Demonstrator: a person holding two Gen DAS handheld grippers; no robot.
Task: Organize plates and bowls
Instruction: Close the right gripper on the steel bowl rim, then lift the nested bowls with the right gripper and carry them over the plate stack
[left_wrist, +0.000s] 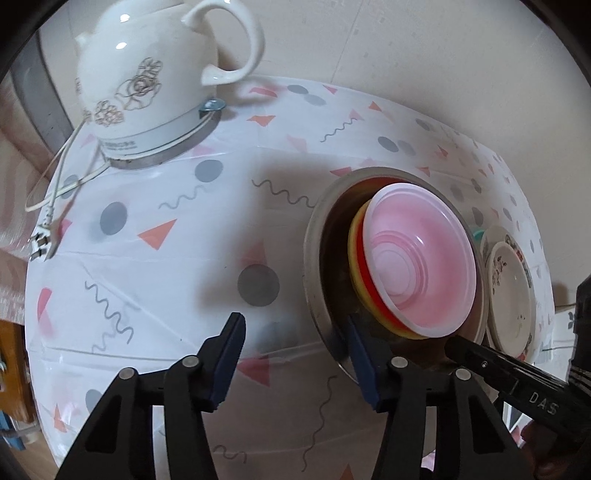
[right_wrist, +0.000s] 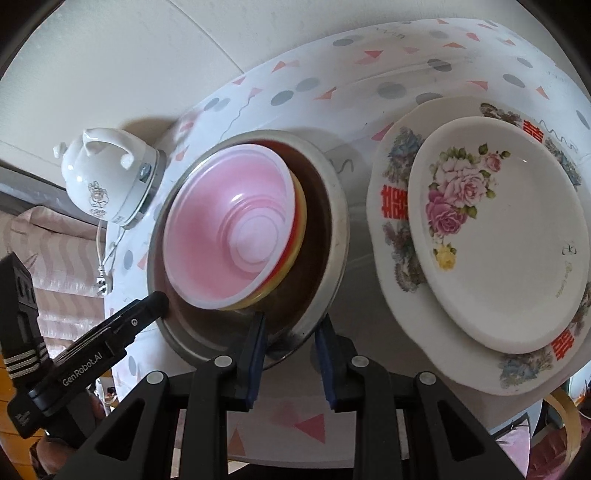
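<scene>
On the patterned tablecloth (left_wrist: 155, 280) a steel basin (right_wrist: 334, 206) holds a nest of plastic bowls, the pink bowl (right_wrist: 229, 225) uppermost over red and yellow ones. Just beside it sits the plate stack (right_wrist: 509, 236), a rose-printed plate on a larger one. The right gripper (right_wrist: 290, 349) is narrowed onto the basin's near rim, one pad inside and one outside, gripping it. The left gripper (left_wrist: 295, 354) stands half-wide: one pad lies against the basin's wall, the other over bare cloth, clasping nothing. The bowls look gathered already, so I judge the step is shifting the loaded basin. Next calls for a steady, level pull, lest the bowls slide. A kettle (left_wrist: 147, 85) stands well apart.
</scene>
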